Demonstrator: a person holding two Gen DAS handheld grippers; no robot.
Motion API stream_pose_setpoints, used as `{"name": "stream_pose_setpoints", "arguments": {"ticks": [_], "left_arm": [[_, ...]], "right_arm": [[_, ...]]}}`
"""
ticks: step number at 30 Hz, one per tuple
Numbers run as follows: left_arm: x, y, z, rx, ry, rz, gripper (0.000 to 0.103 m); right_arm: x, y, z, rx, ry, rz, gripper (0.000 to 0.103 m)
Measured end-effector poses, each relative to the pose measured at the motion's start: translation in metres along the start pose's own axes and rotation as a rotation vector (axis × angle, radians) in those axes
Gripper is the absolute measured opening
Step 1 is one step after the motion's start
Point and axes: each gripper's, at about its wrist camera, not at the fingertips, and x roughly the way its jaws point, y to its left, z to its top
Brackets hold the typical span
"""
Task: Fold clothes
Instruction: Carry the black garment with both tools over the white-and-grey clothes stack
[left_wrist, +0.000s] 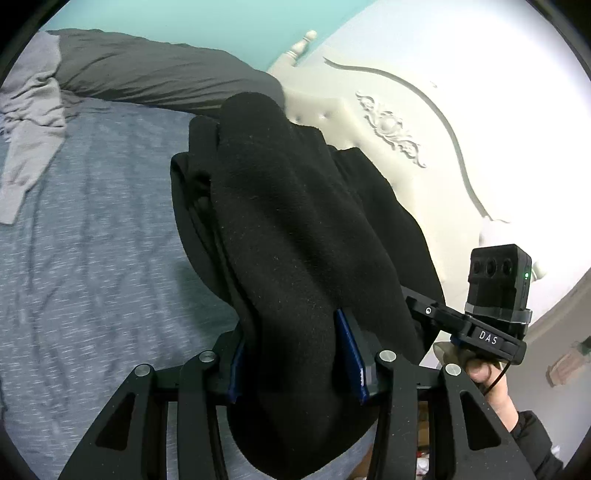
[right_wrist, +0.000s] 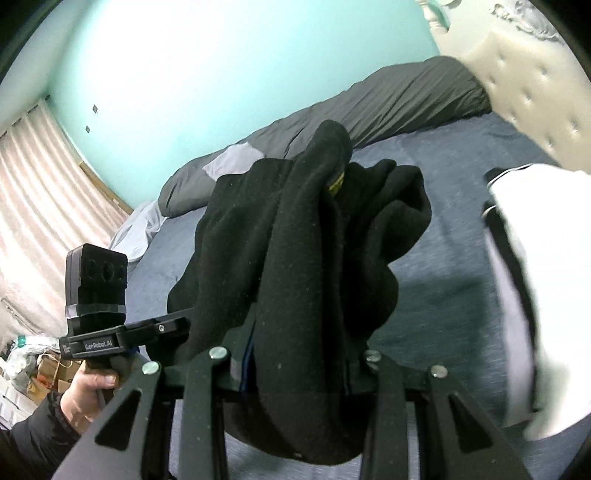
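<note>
Black fleece fills both wrist views — the black garment hangs bunched above the blue-grey bed, clear of it. The left gripper has its jaws clamped on one thick fold; the right gripper is clamped on another. A grey garment lies near the dark grey duvet, beside the cream headboard.

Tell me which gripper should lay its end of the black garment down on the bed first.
Probably left. The left gripper is shut on the black garment above bare blue bedding. The right gripper, also clamped on it, has a white garment beside it.
</note>
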Motion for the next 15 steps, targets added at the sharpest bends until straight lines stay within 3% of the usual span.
{"name": "stream_pose_setpoints", "arguments": {"ticks": [15], "left_arm": [[0.098, -0.102, 0.019, 0.050, 0.041, -0.054, 0.048]], "right_arm": [[-0.095, -0.092, 0.020, 0.023, -0.062, -0.076, 0.034]]}}
